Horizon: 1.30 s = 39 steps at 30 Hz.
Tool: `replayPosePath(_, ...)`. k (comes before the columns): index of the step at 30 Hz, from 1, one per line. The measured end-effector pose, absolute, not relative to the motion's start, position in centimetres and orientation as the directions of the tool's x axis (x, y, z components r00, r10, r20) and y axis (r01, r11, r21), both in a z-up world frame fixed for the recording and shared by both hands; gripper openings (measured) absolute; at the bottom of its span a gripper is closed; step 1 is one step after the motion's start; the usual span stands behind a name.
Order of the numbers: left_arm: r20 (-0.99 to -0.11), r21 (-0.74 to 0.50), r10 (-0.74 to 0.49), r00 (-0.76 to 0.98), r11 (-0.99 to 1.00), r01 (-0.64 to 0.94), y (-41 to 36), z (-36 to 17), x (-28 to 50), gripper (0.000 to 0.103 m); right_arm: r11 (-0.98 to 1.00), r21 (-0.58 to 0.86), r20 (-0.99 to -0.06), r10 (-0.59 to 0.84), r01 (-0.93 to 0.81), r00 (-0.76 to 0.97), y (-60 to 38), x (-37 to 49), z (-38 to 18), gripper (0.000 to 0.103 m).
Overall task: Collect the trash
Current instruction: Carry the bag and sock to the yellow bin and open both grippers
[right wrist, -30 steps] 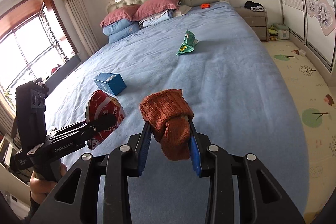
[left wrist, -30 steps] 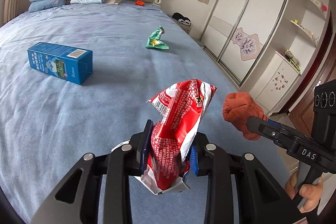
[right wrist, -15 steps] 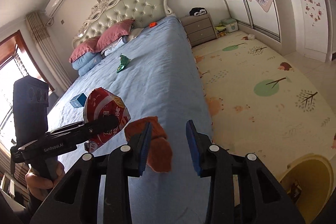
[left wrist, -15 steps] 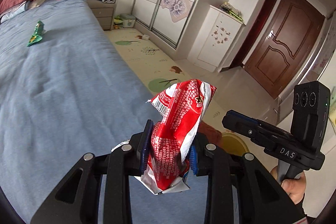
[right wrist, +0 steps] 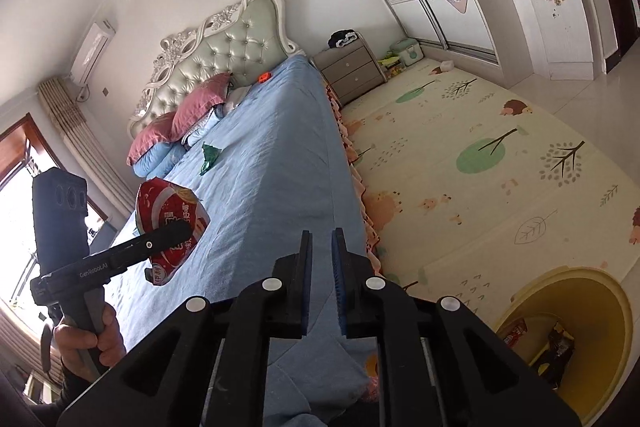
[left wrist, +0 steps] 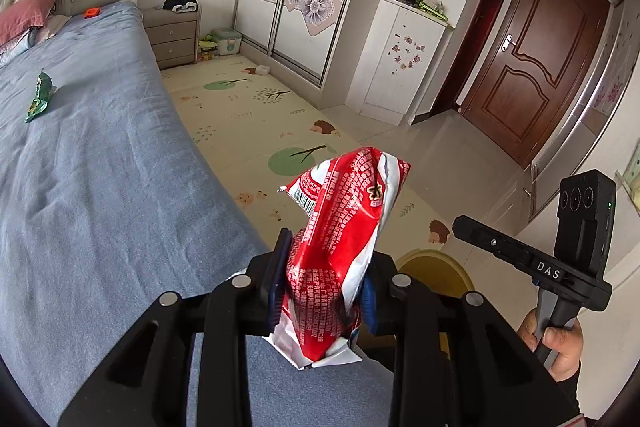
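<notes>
Bedside, above the blue bed (left wrist: 100, 187): your left hand-held gripper (left wrist: 324, 283) clamps a red wrapper (left wrist: 340, 227); your right hand-held gripper (right wrist: 321, 251), just closing, holds nothing near the yellow bin (right wrist: 600, 291).

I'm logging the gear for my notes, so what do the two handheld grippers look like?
Both are matte black with blue finger pads and silver rivets. The left gripper reads "GenRobot.AI" on its side, the right gripper "DAS". Each carries a black three-lens camera block above a grey handle. Dark sleeve cuffs show at both wrists.
</notes>
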State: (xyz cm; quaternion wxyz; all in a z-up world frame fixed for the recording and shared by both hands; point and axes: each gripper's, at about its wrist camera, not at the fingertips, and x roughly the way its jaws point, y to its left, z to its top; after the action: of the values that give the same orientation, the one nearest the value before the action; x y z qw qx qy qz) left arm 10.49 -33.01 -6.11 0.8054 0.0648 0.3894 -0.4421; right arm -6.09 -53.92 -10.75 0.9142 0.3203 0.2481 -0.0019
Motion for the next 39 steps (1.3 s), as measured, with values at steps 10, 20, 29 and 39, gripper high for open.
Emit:
replayPosePath(10,-0.755,-0.275,-0.646,0.114,0.470,0.839,-41.4,-9.8,7.0,0.031,0.800,0.530,-0.529,0.053,0.282,0.847,-56.9,-10.6,-12.8,0.013)
replayPosePath(20,-0.837,-0.281,-0.545,-0.052,0.346,0.895,-51.5,-14.7,1.6,0.031,0.743,0.485,-0.615,-0.086,0.461,0.784,-62.3,-17.9,-16.6,0.013)
replayPosePath(29,-0.902,-0.216,-0.421,-0.094,0.251,0.943,-58.3,-18.8,-3.1,0.031,0.652,0.498,-0.660,-0.143,0.572,0.738,-65.9,-23.9,-20.6,0.013)
replayPosePath(39,-0.948,-0.162,-0.303,-0.100,0.186,0.969,-61.8,-23.2,-6.5,0.081,0.593,0.509,-0.683,-0.163,0.624,0.712,-67.4,-27.1,-22.9,0.021)
